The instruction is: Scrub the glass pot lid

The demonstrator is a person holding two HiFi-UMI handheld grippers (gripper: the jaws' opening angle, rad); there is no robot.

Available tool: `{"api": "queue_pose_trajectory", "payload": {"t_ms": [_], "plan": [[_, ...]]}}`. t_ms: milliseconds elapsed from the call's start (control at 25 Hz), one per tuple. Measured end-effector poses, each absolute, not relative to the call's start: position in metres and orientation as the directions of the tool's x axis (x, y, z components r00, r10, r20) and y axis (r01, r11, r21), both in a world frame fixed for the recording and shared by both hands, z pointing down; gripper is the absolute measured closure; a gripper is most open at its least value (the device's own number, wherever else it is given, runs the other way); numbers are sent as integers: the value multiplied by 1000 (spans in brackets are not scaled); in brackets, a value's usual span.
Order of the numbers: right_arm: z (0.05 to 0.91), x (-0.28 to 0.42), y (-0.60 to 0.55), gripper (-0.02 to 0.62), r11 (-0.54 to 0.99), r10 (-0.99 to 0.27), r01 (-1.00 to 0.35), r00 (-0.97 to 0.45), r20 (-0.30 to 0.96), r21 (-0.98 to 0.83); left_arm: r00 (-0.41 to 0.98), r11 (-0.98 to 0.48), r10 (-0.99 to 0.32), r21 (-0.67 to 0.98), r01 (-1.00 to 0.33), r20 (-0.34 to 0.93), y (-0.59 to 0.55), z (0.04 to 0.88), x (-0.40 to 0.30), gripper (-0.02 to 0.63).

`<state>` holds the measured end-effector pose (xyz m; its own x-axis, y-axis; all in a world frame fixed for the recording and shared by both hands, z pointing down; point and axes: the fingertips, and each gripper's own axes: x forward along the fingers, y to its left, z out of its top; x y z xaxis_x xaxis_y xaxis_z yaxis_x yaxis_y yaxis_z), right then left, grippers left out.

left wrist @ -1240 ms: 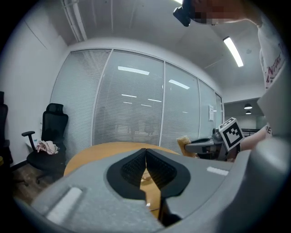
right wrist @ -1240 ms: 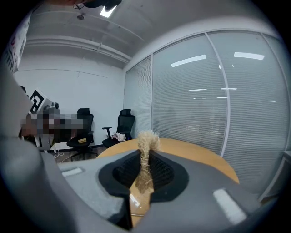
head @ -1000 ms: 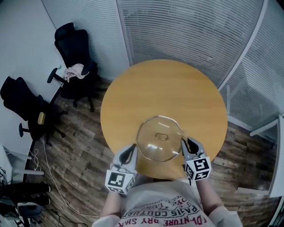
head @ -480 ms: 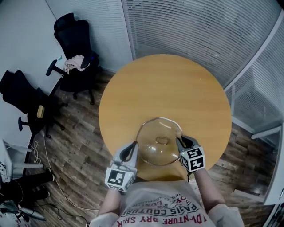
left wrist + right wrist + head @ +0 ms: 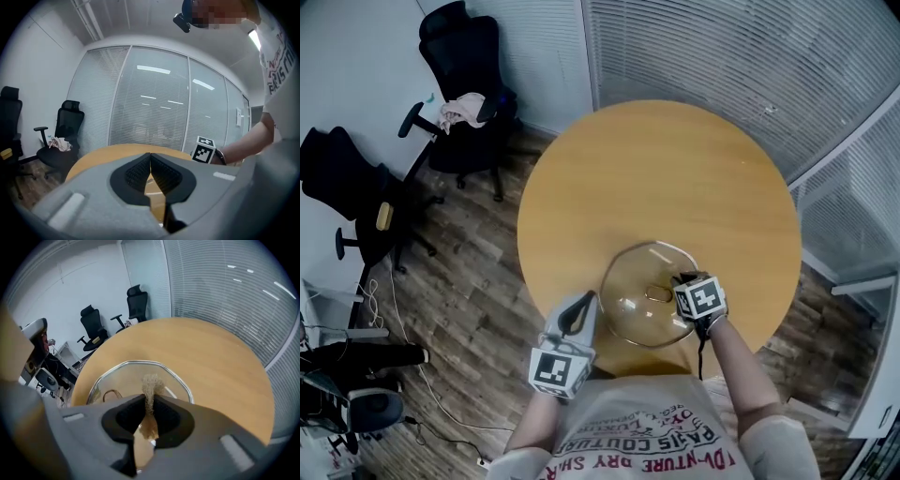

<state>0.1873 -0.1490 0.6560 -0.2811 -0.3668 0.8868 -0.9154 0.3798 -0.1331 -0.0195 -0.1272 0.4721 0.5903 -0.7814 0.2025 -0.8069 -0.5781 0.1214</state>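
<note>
At the near edge of the bench [image 5: 675,178], just ahead of the person's shirt [image 5: 642,441]: glass pot lid [image 5: 637,305], flat, handle side up.

Near-left of lid: left claw [image 5: 587,302], pressed together on nothing. In left gripper view, only bare wood past the pads [image 5: 140,171]. Tips just beside the lid rim; actual contact not resolvable. Probably parked there as a stop against the lid sliding under scrub load.

Over the lid's right part: right claw [image 5: 682,279], pinching a tan fibrous scrub pad [image 5: 150,383]. Pad gripped low, upper end sticking out past the tips and aimed down at the glass, presumably to leave a free end for dragging across the surface. Pad-to-glass contact not confirmed; at or just above, by the look of it.

Lid details:
- clear glass, wood grain visible straight through
- bright metal rim band, roughly octagonal with rounded corners
- small metal loop handle [image 5: 110,393] near centre, just left of the pad in right gripper view
- no suds or water visible
- smooth and light, so likely to skate on the bench under a sideways push

Judged step: start of scrubbing, with the right side of the glass first.

Far-left of lid: two black office chairs [image 5: 469,84] on wood floor [image 5: 478,281], with a cloth [image 5: 459,111] dumped on the farther one.

Far beyond lid: curved glass wall with blinds [image 5: 741,56].
</note>
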Motion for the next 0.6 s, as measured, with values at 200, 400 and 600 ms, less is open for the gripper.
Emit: {"api": "queue_pose_trajectory", "payload": {"t_ms": [200,400,600], "plan": [[676,188,-153,541,369,-292,-918,-262,920,-144,584,-570,-781,131,-811,219,-131,479,-27,597],[682,177,-159,541,371,-269,-915,-270,925,-159,574,-557,-786,140,-819,229,-136,486,-40,598],[678,167,-164,541,393,-251,-905,-279,927,-166,576,-558,-785,146,-817,227,-141,485,-43,597]]}}
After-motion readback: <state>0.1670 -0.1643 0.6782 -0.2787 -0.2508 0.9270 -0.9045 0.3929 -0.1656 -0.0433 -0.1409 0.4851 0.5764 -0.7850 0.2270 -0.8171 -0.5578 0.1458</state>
